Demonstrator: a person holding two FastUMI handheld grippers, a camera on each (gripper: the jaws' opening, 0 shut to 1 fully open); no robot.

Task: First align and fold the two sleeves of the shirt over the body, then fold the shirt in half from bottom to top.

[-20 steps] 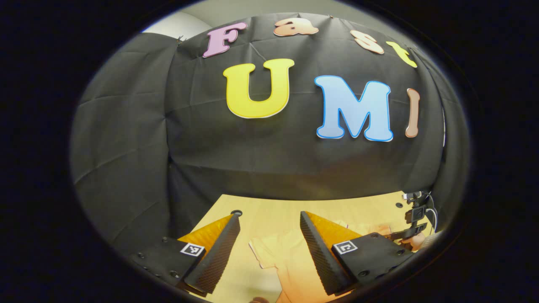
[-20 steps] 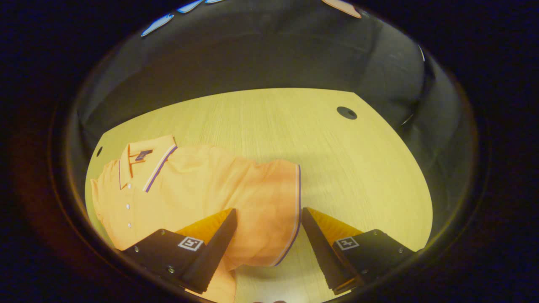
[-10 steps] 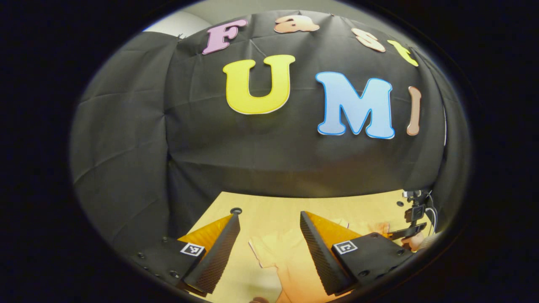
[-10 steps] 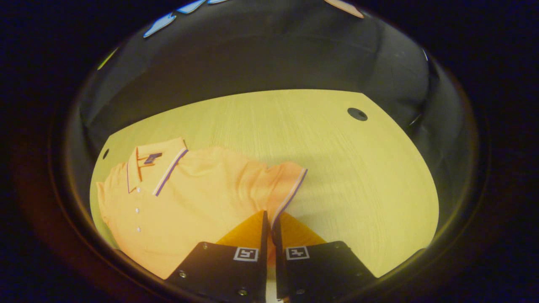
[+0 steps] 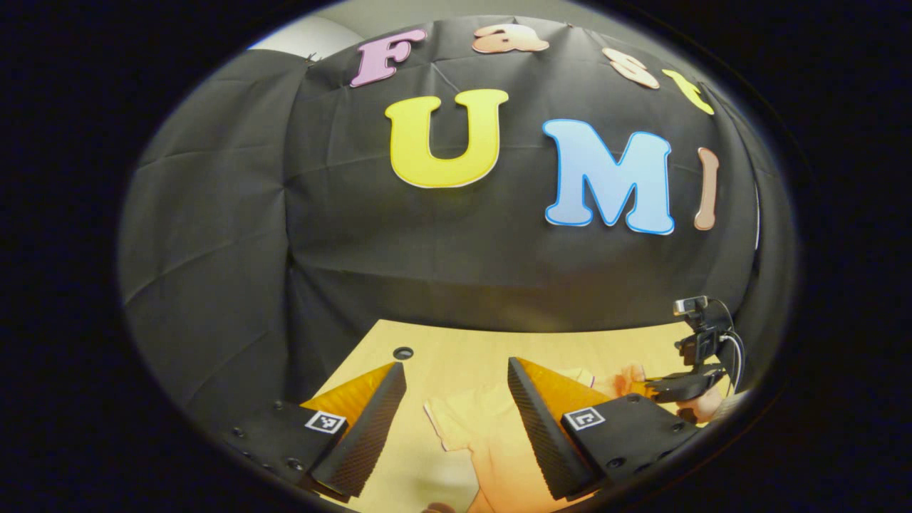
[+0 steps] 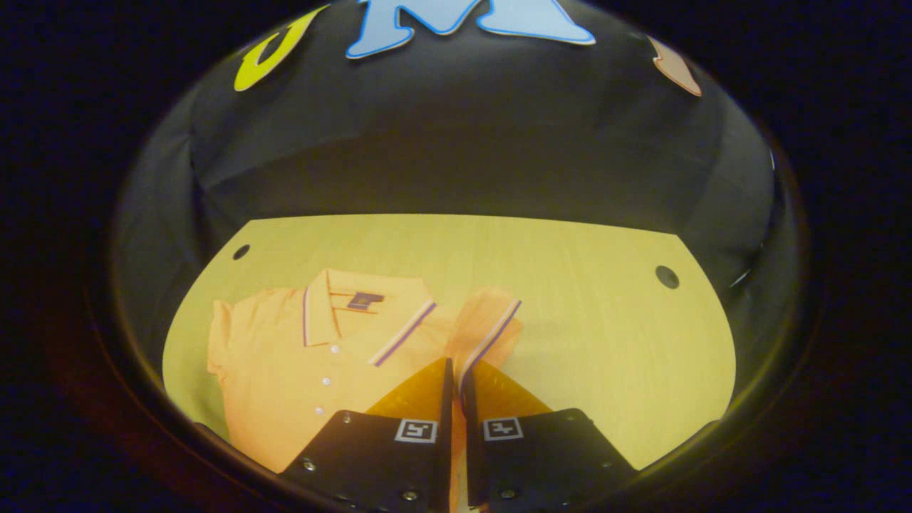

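An orange polo shirt [image 6: 285,370] lies face up on the wooden table [image 6: 584,342], collar [image 6: 335,317] toward the far wall. My right gripper [image 6: 456,362] is shut on one sleeve [image 6: 491,331], whose striped cuff stands raised and bunched beside the collar. In the left gripper view my left gripper [image 5: 456,365] hangs open above the table, with the shirt's other sleeve [image 5: 470,427] lying flat between and below its fingers. The right gripper [image 5: 677,388] shows far to the right there, held by a hand, with a bit of orange cloth at its tip.
Black cloth walls close the table's far side and both ends. Round cable holes sit near the table's far corners [image 6: 667,276] [image 6: 241,251] [image 5: 403,353]. Bare wood stretches to the right of the shirt [image 6: 605,356].
My right gripper closed on the sleeve's cuff edge, then lifted it and carried it in toward the collar. The left gripper stayed open and barely moved.
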